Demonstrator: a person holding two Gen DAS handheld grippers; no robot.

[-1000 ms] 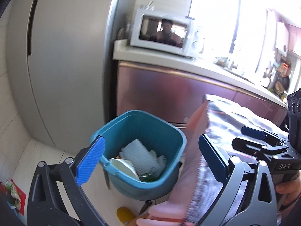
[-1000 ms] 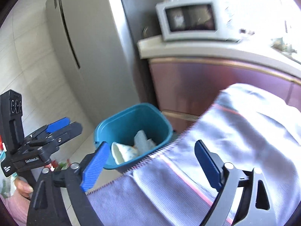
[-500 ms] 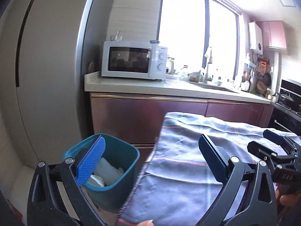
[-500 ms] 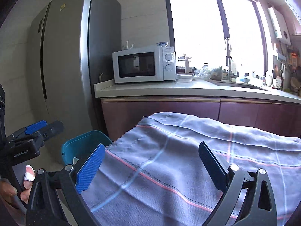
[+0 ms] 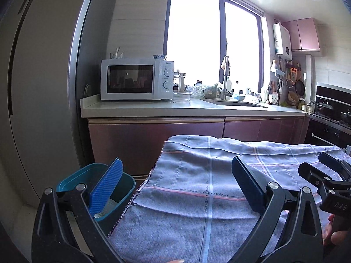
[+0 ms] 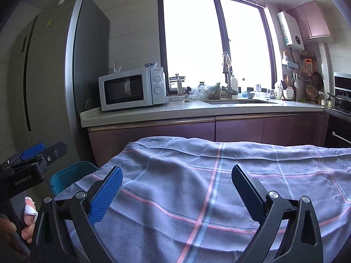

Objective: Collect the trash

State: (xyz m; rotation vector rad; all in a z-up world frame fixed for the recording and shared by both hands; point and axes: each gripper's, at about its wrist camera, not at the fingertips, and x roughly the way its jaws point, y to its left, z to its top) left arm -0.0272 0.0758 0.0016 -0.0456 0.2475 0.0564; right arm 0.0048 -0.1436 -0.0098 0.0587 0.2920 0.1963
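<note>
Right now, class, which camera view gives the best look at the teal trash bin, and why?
The left wrist view. There the teal trash bin shows its open rim and some pale trash inside, though the left gripper finger covers part of it. In the right wrist view only a corner of the bin shows, behind the checked cloth.

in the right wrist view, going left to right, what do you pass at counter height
fridge → microwave → tap → stove pot
</note>
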